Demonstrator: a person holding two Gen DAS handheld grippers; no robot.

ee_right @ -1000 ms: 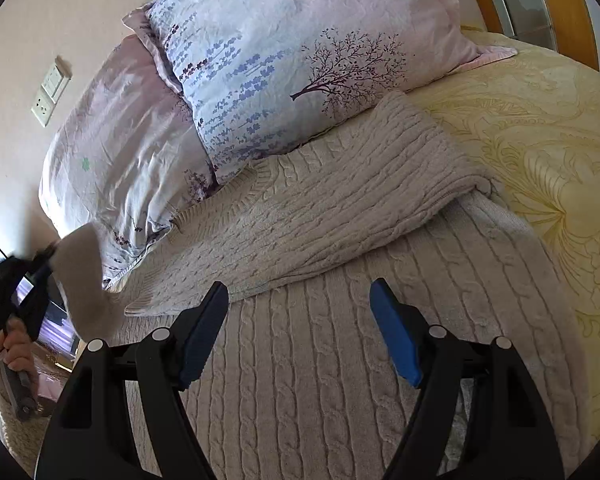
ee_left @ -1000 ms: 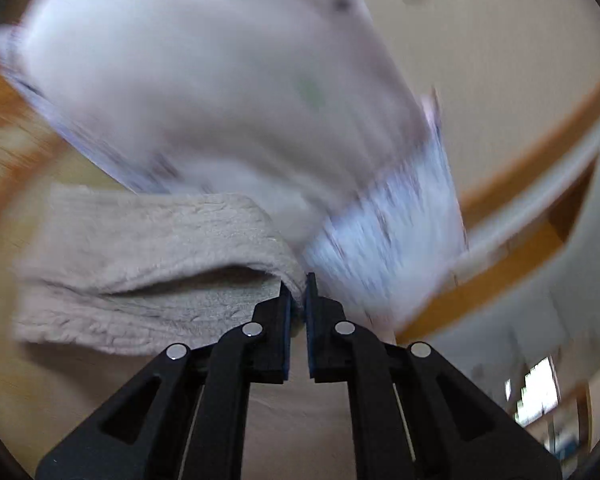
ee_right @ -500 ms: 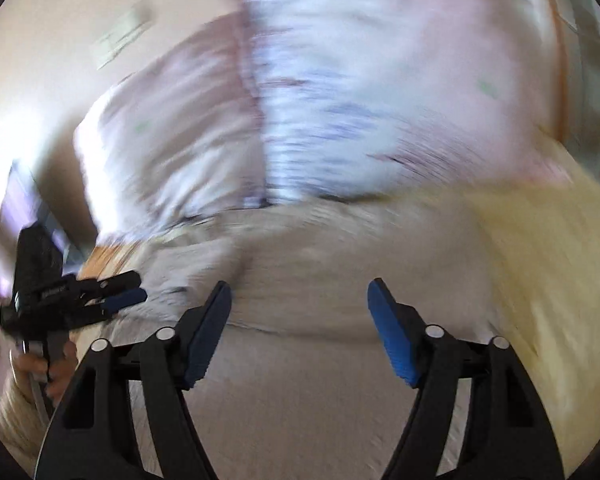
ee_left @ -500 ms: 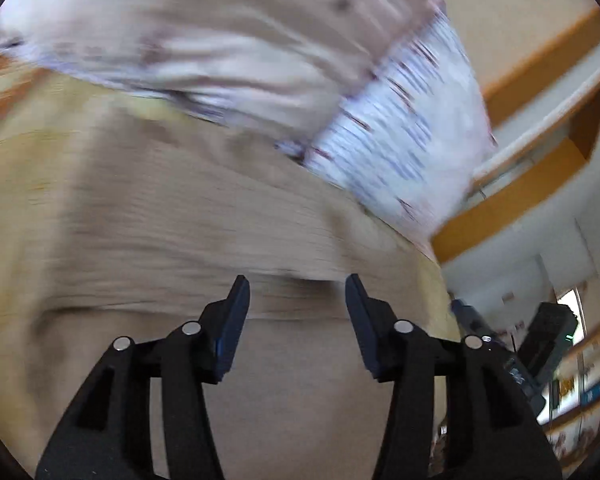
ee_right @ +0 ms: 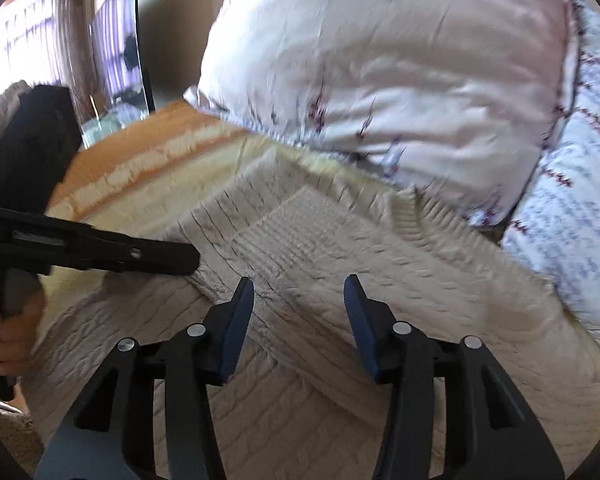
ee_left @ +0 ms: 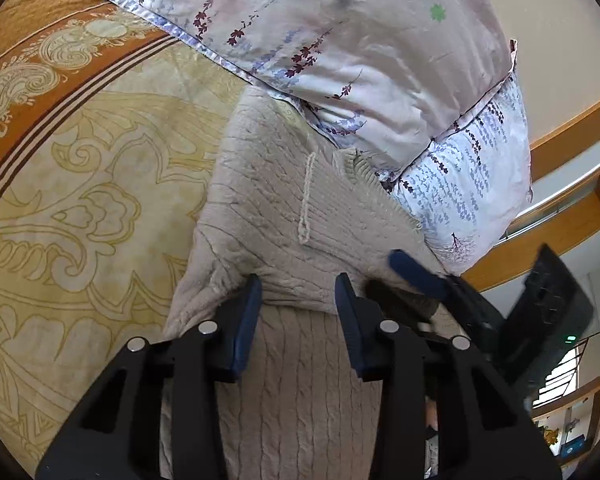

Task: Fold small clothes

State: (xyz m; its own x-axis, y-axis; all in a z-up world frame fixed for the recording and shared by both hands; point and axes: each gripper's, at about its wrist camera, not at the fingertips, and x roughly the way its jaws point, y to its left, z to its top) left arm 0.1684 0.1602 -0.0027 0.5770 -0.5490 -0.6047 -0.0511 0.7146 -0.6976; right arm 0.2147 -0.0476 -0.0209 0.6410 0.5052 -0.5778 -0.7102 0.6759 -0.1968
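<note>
My left gripper [ee_left: 298, 292] and right gripper [ee_right: 299, 294] are black plastic, blue-padded fingers [ee_right: 236, 328], round silver screws; bare skin on my left hand [ee_right: 14, 334].

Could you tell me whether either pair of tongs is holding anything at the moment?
Neither. The left tongs and right tongs are both open above the beige sweater, gripping nothing.

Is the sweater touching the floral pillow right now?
Touching. In the left wrist view the beige knit sweater has its ribbed edge running right under the lower edge of the floral pillow, with no bedspread visible between them.
</note>
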